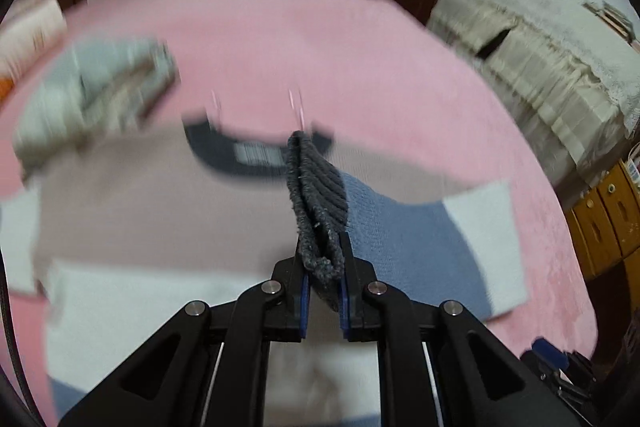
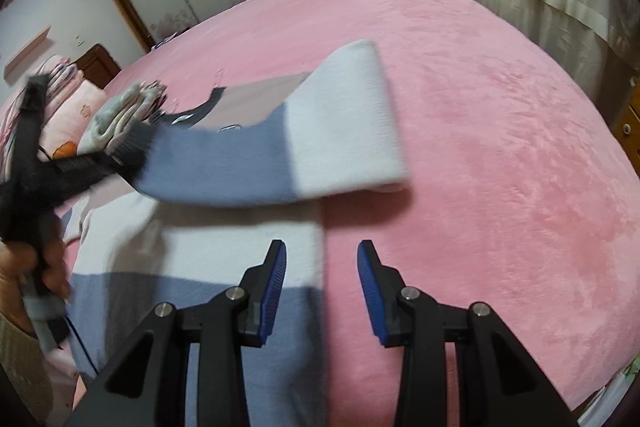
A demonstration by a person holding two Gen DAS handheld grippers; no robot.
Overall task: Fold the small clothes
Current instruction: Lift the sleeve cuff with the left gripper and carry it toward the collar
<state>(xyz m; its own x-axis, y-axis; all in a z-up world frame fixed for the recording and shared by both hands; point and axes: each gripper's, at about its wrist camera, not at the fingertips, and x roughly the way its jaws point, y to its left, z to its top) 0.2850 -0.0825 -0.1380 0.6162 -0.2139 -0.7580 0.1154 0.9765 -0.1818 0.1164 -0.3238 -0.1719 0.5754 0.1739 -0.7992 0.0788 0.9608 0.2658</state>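
Left wrist | grippers: 2 | left gripper pinching sleeve cuff

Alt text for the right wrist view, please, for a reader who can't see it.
The right gripper hangs open over the edge of a sweater on a pink blanket. At left, the left gripper pinches the sweater's dark cuff, lifting its blue and white sleeve across.
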